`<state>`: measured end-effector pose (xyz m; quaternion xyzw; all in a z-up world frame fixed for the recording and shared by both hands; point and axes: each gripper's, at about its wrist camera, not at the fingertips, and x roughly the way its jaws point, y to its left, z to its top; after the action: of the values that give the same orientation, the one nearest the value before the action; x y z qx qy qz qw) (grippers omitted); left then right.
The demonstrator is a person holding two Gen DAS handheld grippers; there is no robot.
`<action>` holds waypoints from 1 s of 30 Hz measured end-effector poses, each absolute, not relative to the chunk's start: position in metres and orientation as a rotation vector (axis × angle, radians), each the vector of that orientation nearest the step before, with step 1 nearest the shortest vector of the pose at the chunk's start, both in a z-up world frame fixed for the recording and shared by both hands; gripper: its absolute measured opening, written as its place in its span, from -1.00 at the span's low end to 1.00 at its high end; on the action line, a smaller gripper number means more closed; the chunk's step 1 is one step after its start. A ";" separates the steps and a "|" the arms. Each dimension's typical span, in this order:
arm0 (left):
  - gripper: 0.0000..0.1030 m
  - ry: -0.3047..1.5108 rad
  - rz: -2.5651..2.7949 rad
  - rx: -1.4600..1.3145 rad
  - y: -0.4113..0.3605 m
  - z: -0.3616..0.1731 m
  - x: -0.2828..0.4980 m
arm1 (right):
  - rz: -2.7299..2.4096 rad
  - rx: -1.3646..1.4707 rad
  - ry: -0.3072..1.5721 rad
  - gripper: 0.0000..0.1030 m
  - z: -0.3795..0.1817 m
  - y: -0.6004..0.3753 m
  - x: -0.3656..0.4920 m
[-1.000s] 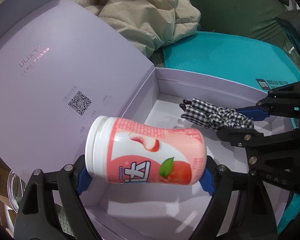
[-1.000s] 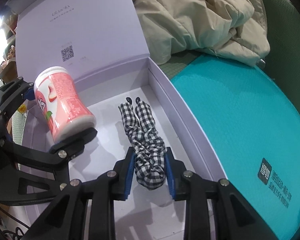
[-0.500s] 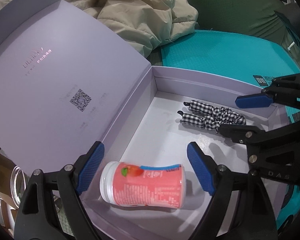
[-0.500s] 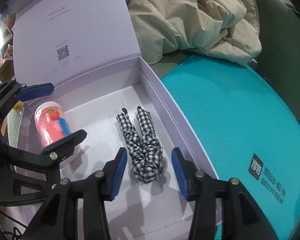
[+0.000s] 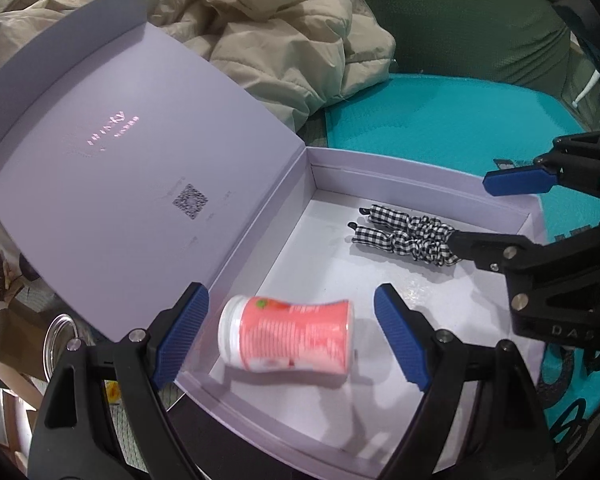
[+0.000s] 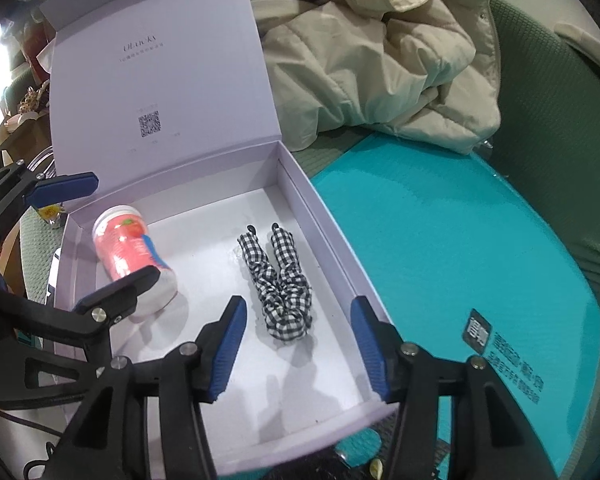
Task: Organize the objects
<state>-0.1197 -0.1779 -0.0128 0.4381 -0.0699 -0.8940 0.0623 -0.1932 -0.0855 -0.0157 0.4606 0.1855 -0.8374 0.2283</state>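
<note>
Both things got dropped in the lilac box [image 6: 328, 236]; left gripper [image 5: 292, 336] is wide over the pink bottle [image 5: 288, 338], smooth and roly, best held round its middle; right gripper [image 6: 298, 346] is opening over the soft checked scrunchie [image 6: 280, 280], touching nothing.

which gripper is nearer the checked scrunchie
Right. The right gripper hangs just above the scrunchie, fingers opening on either side of it; the left gripper straddles the pink bottle beside it.

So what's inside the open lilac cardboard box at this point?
Inside the lilac cardboard box lie a pink peach-print plastic bottle on its side and a black-and-white checked fabric scrunchie, apart from each other. The left gripper's finger covers part of the bottle's base end.
</note>
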 end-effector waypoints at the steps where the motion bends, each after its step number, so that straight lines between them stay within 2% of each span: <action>1: 0.64 -0.201 -2.706 1.315 -0.178 -0.010 -0.116 | -2.311 1.262 0.509 0.07 -0.013 -0.084 -0.191; 11: 0.64 -0.168 -2.728 1.222 -0.172 0.027 -0.090 | -2.366 1.211 0.502 0.23 0.018 -0.067 -0.171; 24: 0.68 -0.220 -2.773 1.183 -0.136 0.052 -0.065 | -2.425 1.157 0.484 0.27 0.041 -0.037 -0.139; 30: 0.77 -0.196 -2.790 1.208 -0.120 0.054 -0.058 | -2.461 1.159 0.467 0.28 0.045 -0.011 -0.124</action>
<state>-0.0579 -0.1203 0.0545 0.3962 -0.0643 -0.9147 0.0476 -0.1244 -0.0113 0.0450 0.4124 0.1660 -0.8755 0.1896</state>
